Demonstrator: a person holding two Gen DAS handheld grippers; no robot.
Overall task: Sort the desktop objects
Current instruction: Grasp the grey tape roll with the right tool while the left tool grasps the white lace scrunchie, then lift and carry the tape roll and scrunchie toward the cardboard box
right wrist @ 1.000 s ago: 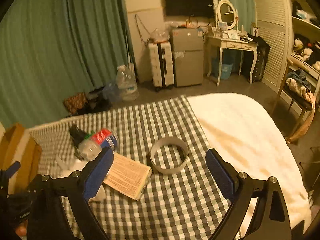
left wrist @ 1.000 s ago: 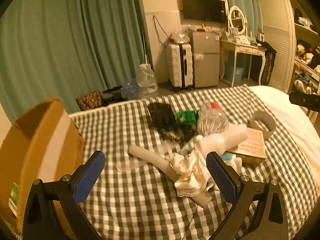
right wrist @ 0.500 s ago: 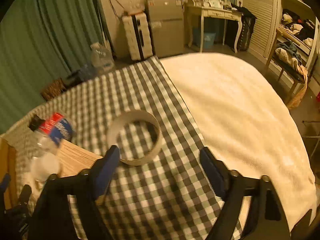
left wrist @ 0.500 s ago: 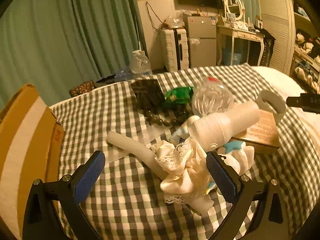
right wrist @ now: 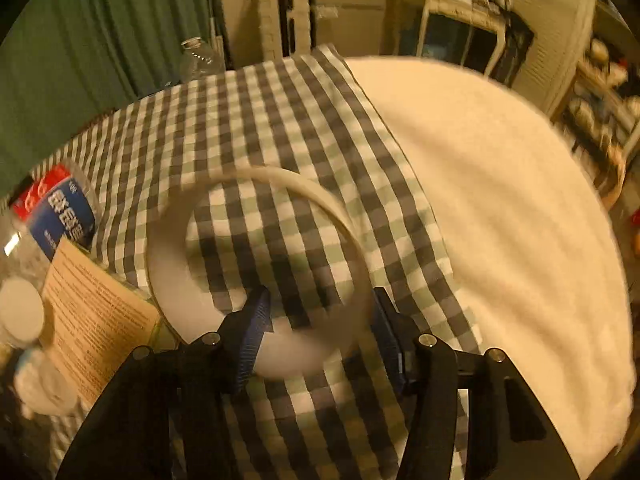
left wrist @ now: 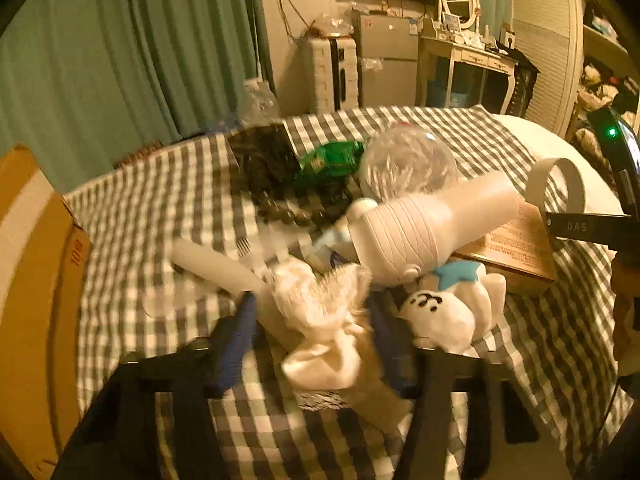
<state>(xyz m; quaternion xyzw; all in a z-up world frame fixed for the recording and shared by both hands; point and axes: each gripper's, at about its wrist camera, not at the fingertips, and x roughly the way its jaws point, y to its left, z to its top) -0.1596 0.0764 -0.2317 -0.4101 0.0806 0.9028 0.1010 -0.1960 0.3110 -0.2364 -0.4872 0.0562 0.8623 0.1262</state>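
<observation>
A pile of objects lies on the checked cloth (left wrist: 160,208). My left gripper (left wrist: 312,316) is partly closed around a cream lace fabric bundle (left wrist: 320,320), one blue pad on each side; I cannot see whether they pinch it. Beside it lie a white ribbed bottle (left wrist: 420,232), a white plush toy (left wrist: 452,312), a white tube (left wrist: 212,264), a clear plastic bottle (left wrist: 404,164) and a green packet (left wrist: 332,158). My right gripper (right wrist: 320,320) is partly closed around the near rim of a white ring band (right wrist: 256,264), which also shows in the left wrist view (left wrist: 560,184).
A cardboard box (left wrist: 28,280) stands at the left edge. A tan booklet (right wrist: 92,312) lies left of the ring, with a blue-labelled bottle (right wrist: 60,212) behind it. A white blanket (right wrist: 500,220) covers the right side. A black pouch (left wrist: 264,156) and dark beads (left wrist: 280,212) lie further back.
Both grippers moved forward and down and narrowed from wide open. The left now brackets the lace bundle; the right now brackets the ring's near rim.
</observation>
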